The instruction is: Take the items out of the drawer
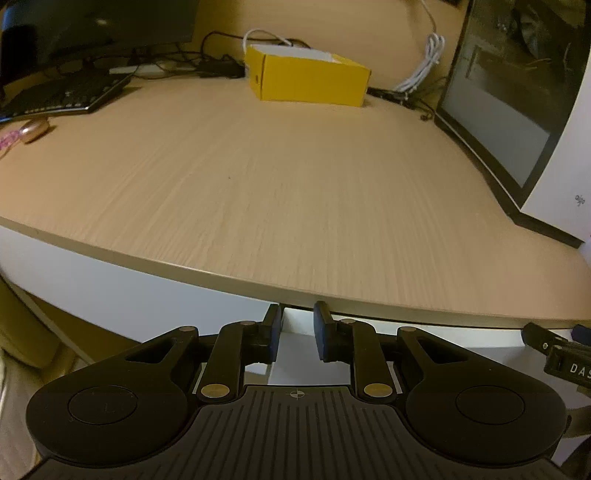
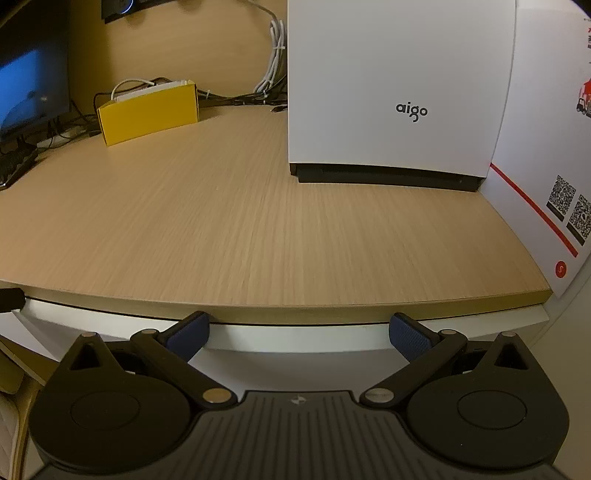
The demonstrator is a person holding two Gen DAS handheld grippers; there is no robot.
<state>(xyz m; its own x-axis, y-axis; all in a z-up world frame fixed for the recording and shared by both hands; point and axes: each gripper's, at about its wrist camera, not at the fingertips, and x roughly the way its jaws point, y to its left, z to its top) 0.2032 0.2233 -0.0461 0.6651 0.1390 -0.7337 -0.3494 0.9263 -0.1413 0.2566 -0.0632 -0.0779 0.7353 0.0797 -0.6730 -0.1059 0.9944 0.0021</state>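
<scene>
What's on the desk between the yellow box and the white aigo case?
In the right wrist view, only bare wood desktop lies directly between the yellow box and the white aigo case; dark cables run behind that gap, along the wall.

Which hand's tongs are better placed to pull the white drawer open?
Probably right: the right tongs stand wide open, centred on the drawer front; the left tongs are narrower, by its end seam.

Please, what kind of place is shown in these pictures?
Most likely a home or office computer desk. On the wooden desktop stand a dark monitor with a keyboard, a white computer case marked "aigo", and a tangle of cables behind a yellow box.
</scene>
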